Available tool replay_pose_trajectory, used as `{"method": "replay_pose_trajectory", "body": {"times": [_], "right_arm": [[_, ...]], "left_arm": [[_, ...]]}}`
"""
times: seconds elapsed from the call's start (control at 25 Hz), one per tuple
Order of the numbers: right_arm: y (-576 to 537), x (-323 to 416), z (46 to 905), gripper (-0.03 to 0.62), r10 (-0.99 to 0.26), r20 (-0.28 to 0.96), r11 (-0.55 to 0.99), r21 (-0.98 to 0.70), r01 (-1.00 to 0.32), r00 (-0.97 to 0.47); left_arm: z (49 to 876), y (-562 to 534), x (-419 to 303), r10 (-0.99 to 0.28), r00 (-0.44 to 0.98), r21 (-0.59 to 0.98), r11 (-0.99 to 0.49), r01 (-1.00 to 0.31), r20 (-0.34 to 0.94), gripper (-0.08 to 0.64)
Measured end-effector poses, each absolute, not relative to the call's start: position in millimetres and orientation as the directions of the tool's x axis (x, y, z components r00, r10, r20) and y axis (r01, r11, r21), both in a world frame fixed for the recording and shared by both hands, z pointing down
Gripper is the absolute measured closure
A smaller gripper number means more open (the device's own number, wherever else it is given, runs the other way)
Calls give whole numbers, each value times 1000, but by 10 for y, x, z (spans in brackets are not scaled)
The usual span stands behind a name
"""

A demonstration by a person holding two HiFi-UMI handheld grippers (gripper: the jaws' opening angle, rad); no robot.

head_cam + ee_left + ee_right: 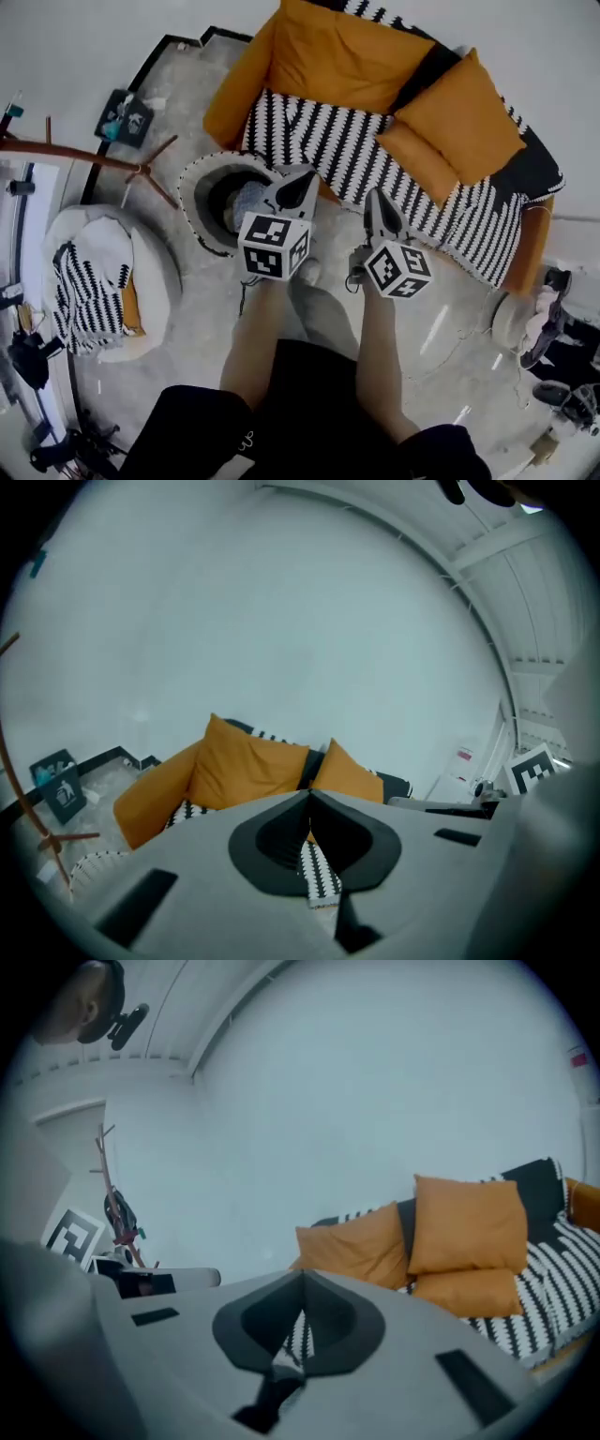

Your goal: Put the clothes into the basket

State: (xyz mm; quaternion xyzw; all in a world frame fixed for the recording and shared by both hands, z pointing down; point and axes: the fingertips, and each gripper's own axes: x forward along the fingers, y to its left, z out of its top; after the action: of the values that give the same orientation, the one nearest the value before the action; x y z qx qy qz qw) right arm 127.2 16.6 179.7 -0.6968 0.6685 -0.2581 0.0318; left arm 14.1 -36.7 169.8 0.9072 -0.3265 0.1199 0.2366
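A round basket (pixel 202 220) with a black-and-white rim stands on the floor in front of the sofa's left end. A grey garment (pixel 247 200) lies inside it. My left gripper (pixel 300 187) is raised just right of the basket, over the sofa's front edge, shut and empty. My right gripper (pixel 381 212) hangs beside it, further right, also shut with nothing in it. In the left gripper view the closed jaws (pixel 310 803) point at the orange cushions (pixel 253 766). In the right gripper view the shut jaws (pixel 302 1283) face the same cushions (pixel 464 1222).
The sofa (pixel 375 141) has a black-and-white striped cover and orange cushions. A white pouf (pixel 141 272) with a patterned cloth (pixel 82 286) stands at the left, behind a brown coat stand (pixel 94 155). Shoes and small items (pixel 544 323) lie at the right.
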Motion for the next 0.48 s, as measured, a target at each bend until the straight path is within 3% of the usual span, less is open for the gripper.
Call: {"method": "replay_pose_trajectory", "body": {"times": [0.16, 0.48], "right_arm": [[663, 1944, 1086, 580, -963, 239, -214, -385, -898, 127], [1401, 2995, -103, 581, -944, 67, -328, -263, -907, 322]], "left_arm": [[1027, -120, 550, -533, 787, 329, -716, -615, 312, 551], [-176, 665, 2042, -304, 941, 181, -927, -328, 150, 551]]}}
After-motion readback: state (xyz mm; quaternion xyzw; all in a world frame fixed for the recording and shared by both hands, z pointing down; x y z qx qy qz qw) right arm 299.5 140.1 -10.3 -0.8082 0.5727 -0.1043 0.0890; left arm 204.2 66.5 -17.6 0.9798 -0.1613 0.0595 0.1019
